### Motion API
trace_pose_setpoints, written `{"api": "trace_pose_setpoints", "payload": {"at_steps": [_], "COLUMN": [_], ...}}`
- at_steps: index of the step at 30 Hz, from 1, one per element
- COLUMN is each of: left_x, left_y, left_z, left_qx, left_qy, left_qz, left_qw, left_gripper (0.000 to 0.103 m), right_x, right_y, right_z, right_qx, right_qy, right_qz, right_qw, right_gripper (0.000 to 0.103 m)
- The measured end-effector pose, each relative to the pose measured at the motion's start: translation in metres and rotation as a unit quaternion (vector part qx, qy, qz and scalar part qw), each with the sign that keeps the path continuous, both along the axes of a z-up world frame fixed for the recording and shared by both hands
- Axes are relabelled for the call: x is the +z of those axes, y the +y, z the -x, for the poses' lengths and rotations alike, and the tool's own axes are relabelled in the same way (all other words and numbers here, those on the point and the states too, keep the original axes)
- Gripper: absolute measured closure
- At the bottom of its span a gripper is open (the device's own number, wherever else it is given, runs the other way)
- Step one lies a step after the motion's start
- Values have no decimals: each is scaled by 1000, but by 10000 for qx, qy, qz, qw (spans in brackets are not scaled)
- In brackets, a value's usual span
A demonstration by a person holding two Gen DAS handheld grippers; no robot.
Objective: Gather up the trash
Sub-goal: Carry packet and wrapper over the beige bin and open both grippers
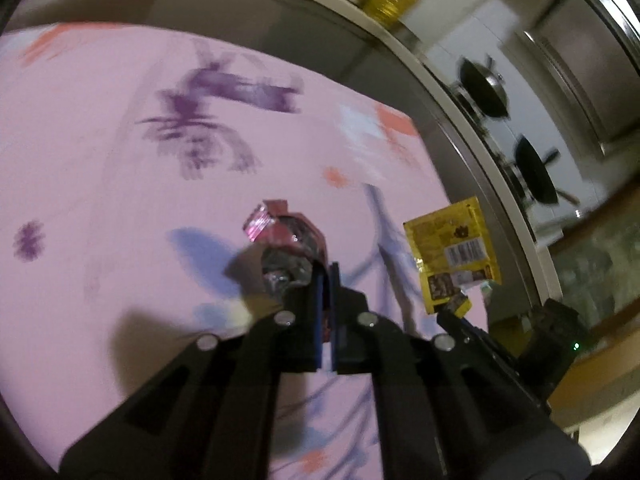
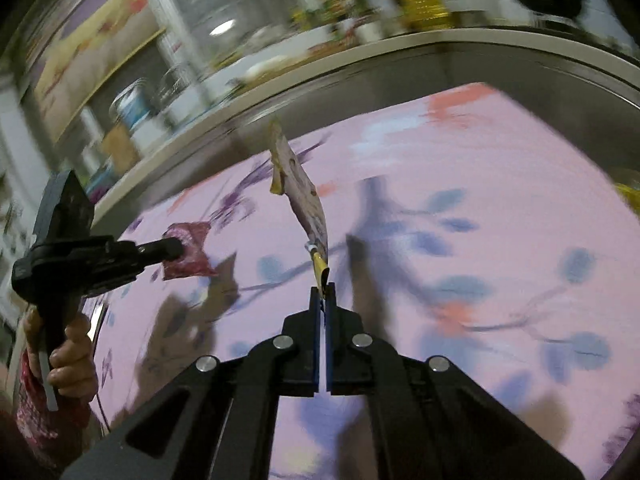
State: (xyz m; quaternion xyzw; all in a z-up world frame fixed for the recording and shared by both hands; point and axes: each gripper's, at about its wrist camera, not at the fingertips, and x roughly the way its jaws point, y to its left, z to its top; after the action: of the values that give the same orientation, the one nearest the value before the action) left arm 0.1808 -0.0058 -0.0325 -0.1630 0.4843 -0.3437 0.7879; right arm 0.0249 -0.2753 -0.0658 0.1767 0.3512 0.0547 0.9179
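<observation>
My left gripper (image 1: 326, 270) is shut on a crumpled red foil wrapper (image 1: 286, 232), held above a pink flowered cloth (image 1: 100, 160). In the right wrist view the same left gripper (image 2: 178, 249) comes in from the left, carried by a hand (image 2: 72, 360), with the red wrapper (image 2: 188, 250) at its tips. My right gripper (image 2: 324, 290) is shut on the lower corner of a yellow snack packet (image 2: 302, 188), which stands edge-on above the cloth. In the left wrist view the right gripper (image 1: 450, 312) holds that yellow packet (image 1: 450, 252) face-on, barcode showing.
The pink cloth (image 2: 480, 200) covers the table. Behind it runs a steel counter edge (image 2: 360, 56) with blurred jars and bottles. Two dark pans (image 1: 482, 88) sit on a stove at the right.
</observation>
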Motion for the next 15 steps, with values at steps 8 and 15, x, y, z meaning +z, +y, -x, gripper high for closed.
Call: {"api": "trace_pose_setpoints", "payload": {"at_steps": [8, 15], "left_x": [35, 40], "left_y": [-196, -386], "left_z": [12, 40], "left_qx": [-1677, -3016], "left_qy": [-378, -513], "left_qz": [-259, -232], "left_qw": [9848, 9518], "left_gripper": [101, 101], "right_x": [7, -4], "right_y": [-131, -249], "right_z": [54, 85], "right_qx": [-1476, -2602], "right_qy": [-304, -15], "right_qz": [39, 318], "right_qw": [9886, 9650], "right_gripper": [103, 103]}}
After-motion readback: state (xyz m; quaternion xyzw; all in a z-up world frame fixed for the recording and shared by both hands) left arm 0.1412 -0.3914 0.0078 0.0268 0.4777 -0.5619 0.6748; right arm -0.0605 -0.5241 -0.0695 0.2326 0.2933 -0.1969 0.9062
